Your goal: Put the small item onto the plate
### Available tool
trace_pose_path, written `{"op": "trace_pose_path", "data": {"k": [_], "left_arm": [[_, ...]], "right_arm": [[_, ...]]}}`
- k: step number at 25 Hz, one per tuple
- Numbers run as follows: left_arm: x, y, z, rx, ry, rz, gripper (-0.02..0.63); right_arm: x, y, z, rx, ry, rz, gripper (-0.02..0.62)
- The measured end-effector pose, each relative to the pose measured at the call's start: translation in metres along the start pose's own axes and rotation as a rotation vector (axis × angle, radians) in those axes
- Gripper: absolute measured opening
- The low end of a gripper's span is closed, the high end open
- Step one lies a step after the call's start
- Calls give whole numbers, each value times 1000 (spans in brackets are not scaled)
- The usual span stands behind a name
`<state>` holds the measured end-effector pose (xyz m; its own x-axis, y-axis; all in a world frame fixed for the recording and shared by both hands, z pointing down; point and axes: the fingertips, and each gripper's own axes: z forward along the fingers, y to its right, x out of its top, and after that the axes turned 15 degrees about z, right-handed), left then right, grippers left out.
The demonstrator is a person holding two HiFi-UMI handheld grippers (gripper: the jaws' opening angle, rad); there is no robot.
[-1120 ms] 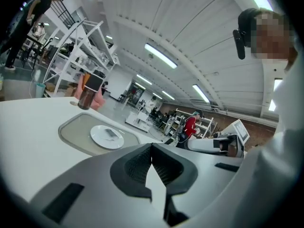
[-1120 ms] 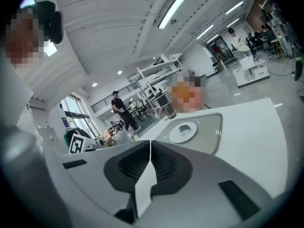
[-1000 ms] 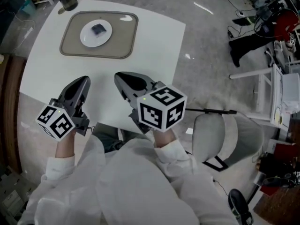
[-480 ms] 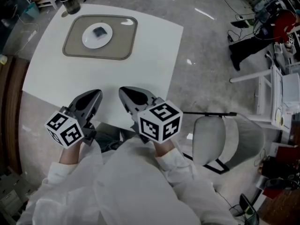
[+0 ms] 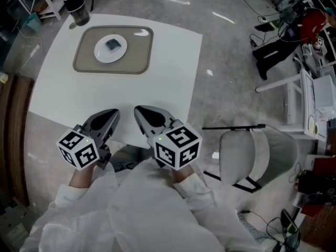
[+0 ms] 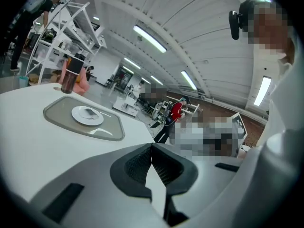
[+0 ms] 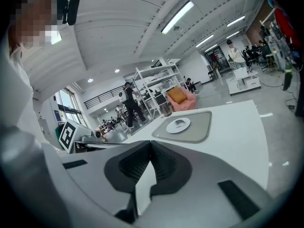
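All seems done on the white square table (image 5: pixel 168 72).
Grey rounded placemat (image 5: pixel 137 54) lies far; left gripper (image 5: pixel 112 113) and right gripper (image 5: pixel 139 111) hover near, jaws together, empty, likely since the round white plate (image 5: pixel 101 54) already holds the small dark item (image 5: pixel 112 43).

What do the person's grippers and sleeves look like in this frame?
The left gripper and right gripper are grey tapered shells with dark ribbed pads. Each carries a white cube printed with black square markers. The sleeves are white.

Even bright light, fisheye-warped edges
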<state>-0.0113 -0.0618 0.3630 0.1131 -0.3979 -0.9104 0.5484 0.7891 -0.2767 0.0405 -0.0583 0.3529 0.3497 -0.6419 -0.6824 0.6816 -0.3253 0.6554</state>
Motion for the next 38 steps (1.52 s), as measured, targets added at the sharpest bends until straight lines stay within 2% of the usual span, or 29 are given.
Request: {"op": "trace_pose_path", "data": {"k": [8, 15, 38], "left_arm": [[3, 11, 4, -32, -18, 54, 9], [1, 13, 3, -33, -22, 44, 9], [5, -3, -1, -45, -17, 49, 9]], "right_arm": [[1, -1, -5, -32, 22, -20, 15], [5, -2, -7, -40, 34, -47, 15], [0, -4, 13, -59, -24, -92, 15]]}}
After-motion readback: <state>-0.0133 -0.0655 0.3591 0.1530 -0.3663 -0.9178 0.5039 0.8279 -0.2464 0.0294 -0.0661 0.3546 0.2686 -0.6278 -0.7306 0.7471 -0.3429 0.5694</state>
